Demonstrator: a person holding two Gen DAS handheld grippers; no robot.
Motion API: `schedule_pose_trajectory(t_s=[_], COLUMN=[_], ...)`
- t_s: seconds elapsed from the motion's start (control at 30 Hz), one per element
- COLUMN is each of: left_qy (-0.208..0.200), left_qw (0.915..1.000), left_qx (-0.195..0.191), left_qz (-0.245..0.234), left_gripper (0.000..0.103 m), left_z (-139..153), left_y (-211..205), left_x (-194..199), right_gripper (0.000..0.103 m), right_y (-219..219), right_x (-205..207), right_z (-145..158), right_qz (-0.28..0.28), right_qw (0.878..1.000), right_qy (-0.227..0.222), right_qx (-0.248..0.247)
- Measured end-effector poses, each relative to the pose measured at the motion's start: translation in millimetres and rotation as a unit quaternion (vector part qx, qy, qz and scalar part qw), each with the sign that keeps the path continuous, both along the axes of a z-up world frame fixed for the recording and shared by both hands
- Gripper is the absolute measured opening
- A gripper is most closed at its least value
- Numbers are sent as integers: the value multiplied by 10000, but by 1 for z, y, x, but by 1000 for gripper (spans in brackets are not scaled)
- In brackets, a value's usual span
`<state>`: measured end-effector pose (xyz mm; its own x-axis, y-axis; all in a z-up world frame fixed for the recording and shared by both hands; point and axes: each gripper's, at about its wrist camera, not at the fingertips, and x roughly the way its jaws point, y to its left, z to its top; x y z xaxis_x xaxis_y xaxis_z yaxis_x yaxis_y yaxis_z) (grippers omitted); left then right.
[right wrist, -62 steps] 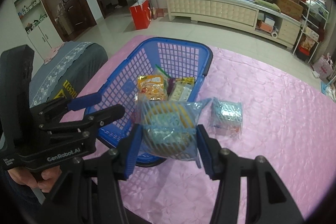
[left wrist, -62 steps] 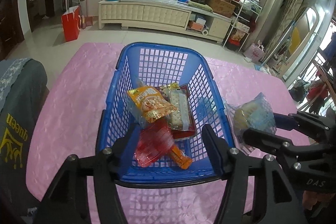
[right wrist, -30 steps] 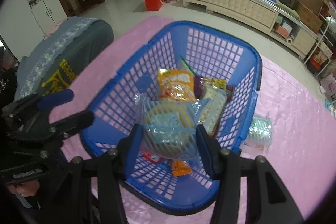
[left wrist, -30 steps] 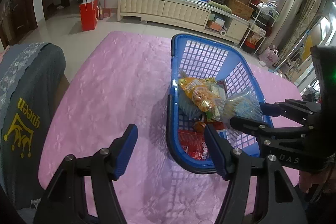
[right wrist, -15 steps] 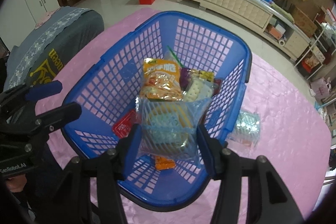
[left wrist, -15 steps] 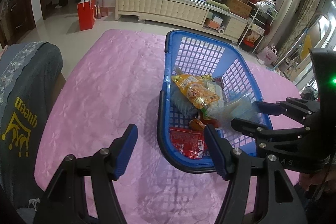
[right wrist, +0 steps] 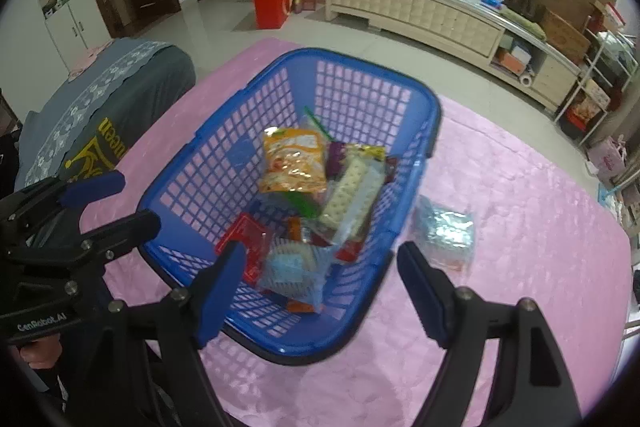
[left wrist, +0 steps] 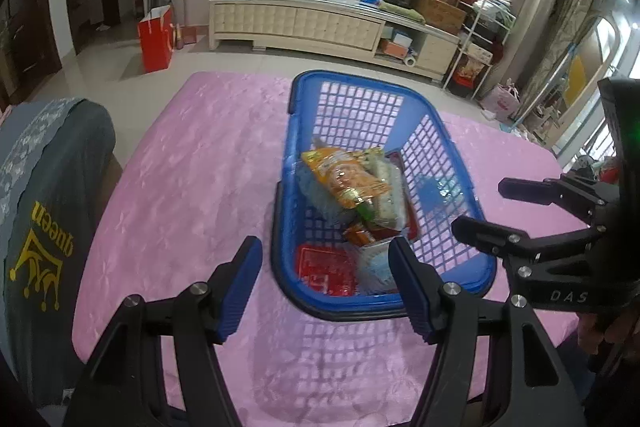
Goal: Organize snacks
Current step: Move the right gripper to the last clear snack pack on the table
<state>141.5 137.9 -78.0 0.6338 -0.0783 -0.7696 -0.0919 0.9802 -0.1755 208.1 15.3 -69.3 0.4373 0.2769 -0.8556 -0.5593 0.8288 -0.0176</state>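
A blue plastic basket [right wrist: 434, 115] [left wrist: 360, 83] stands on the pink tablecloth [right wrist: 520, 187]. In it lie an orange bag [right wrist: 292, 163] [left wrist: 344, 179], a cracker pack [right wrist: 352, 187], a red packet [right wrist: 244, 239] [left wrist: 324, 267] and a clear blue snack bag [right wrist: 292, 275] [left wrist: 376, 267] near the front wall. My right gripper [right wrist: 320, 291] [left wrist: 496, 207] hovers above that bag with its jaws opening, and the pads are off it. My left gripper [left wrist: 326, 287] [right wrist: 108, 203] is open over the basket's near left corner, holding nothing. One more clear snack pack [right wrist: 444, 233] lies on the cloth right of the basket.
A chair with a grey cover [left wrist: 40, 207] stands at the table's left edge. Beyond the table are a tiled floor, a red paper bag [left wrist: 156, 39] and a long cream cabinet [left wrist: 320, 23]. Bare cloth [left wrist: 192, 155] lies left of the basket.
The right gripper's jaws have spread and let go of the clear blue snack bag, which now lies in the basket's near end. Both grippers have drawn back a little.
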Motion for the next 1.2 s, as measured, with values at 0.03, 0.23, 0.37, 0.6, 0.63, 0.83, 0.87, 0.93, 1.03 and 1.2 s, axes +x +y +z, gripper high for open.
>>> schedule_pose_trajectory(t_s=[0.03,0.23,0.37,0.6,0.63,0.83,0.87,0.93,1.03,1.2], left_qy=[-8,-138,-234,-436,-430,-418,-403,-302,-143,183], left_qw=[10000,9992,9979,9934,9928,9887,9887,9898,9920,9920], left_qx=[83,293,480,893,926,1215,1226,1214,1116,1145], left_qz=[-27,-227,-362,-580,-625,-766,-760,-689,-577,-503], left_gripper=[63,63,63,63,63,87,87,87,87,103], left_z=[3,23,36,45,45,39,38,32,24,9], left_y=[-4,-26,-40,-64,-67,-83,-83,-81,-73,-67], left_x=[1,11,20,37,40,57,59,68,81,104], right_gripper=[82,82,82,82,82,82,82,83,86,90], right_y=[-4,-30,-47,-70,-73,-86,-88,-90,-94,-98], right_x=[0,3,7,21,25,40,44,49,60,80], right_z=[3,20,33,41,40,32,29,24,15,-7], right_qz=[-57,-280,-456,-728,-776,-936,-944,-983,-1015,-1104], right_qw=[10000,9990,9976,9952,9949,9935,9936,9938,9935,9930], right_qy=[-5,-56,-116,-138,-119,-3,23,60,167,333], right_qx=[62,346,511,646,634,640,613,521,479,242])
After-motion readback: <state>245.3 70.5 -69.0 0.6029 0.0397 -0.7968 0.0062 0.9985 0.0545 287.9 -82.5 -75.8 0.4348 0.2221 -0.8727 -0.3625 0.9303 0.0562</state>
